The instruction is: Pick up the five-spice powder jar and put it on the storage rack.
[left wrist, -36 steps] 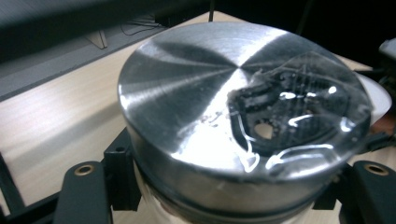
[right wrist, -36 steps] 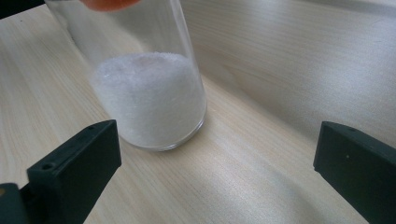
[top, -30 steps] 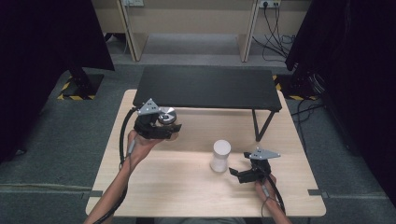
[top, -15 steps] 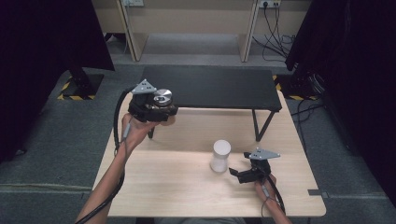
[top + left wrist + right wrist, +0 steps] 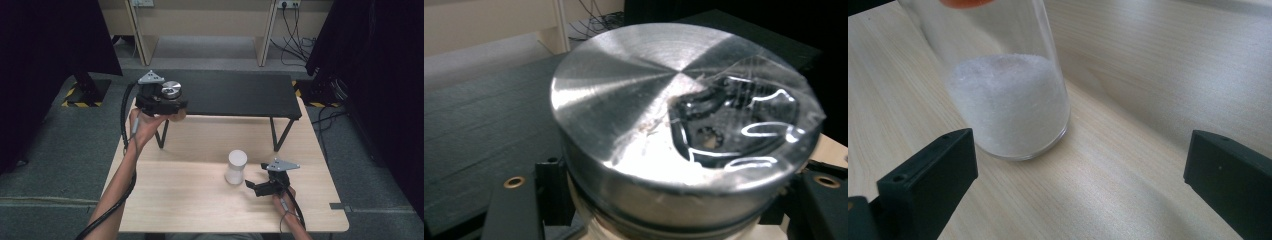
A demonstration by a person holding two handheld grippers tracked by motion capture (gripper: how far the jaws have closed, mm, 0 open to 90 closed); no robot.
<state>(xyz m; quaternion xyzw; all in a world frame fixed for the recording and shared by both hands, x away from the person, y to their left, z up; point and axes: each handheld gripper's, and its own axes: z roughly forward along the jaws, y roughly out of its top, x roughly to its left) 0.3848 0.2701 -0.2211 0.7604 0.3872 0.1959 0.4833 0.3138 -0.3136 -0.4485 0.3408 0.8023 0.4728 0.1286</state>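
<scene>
Apparently mid-transfer, the left gripper (image 5: 167, 101) clamps a metal-lidded jar (image 5: 679, 125) above the black shelf (image 5: 235, 92); right gripper (image 5: 256, 187), jaws wide and empty, faces the glass jar (image 5: 1010, 100); next, probably lowering gently.

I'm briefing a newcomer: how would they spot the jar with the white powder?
Start at the light wooden table, in front of the black shelf. The clear glass jar stands upright there, beside the open right gripper. It is part-filled with white powder and lidless, unlike the metal-topped jar in the left gripper.
</scene>
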